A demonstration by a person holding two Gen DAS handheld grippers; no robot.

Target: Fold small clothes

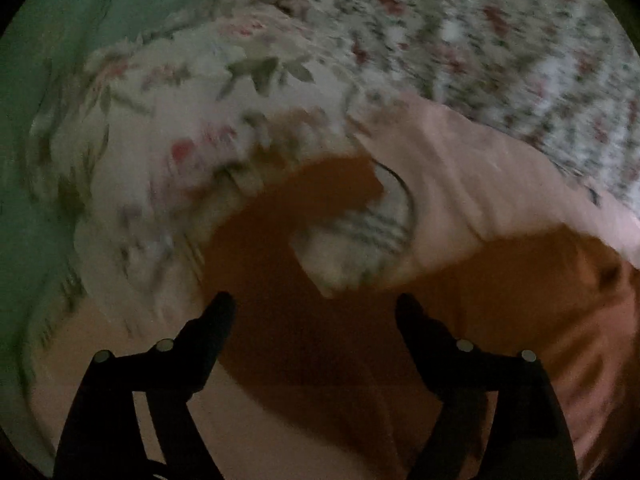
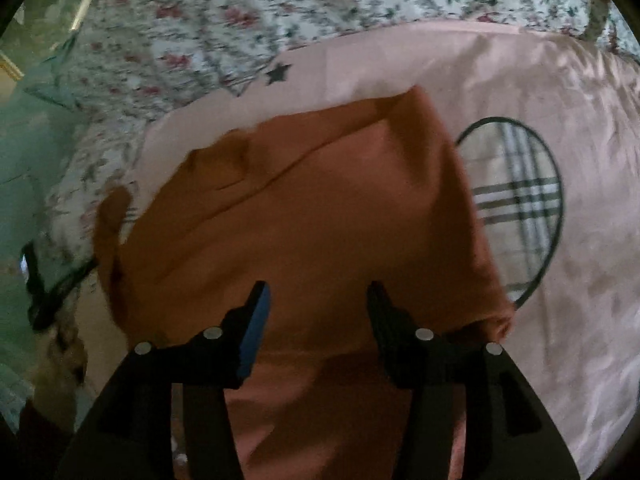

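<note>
A rust-orange small garment [image 2: 320, 208] lies folded over on a pink cloth [image 2: 560, 280] that bears a plaid circle [image 2: 516, 208] and a small dark star [image 2: 278, 73]. My right gripper [image 2: 318, 292] hovers over the garment's near part with its jaws open and nothing pinched between them. In the left wrist view, which is blurred, the orange garment [image 1: 304, 280] fills the lower middle and partly covers the plaid circle [image 1: 372, 232]. The left gripper [image 1: 316, 304] stands wide open above it, its pads off the fabric.
Floral bedding [image 2: 240, 12] spreads behind the pink cloth. A paler floral quilt [image 1: 180, 100] lies to the left, with a green surface [image 1: 60, 80] beyond it. A dark object [image 2: 36, 280] sits at the left edge of the right wrist view.
</note>
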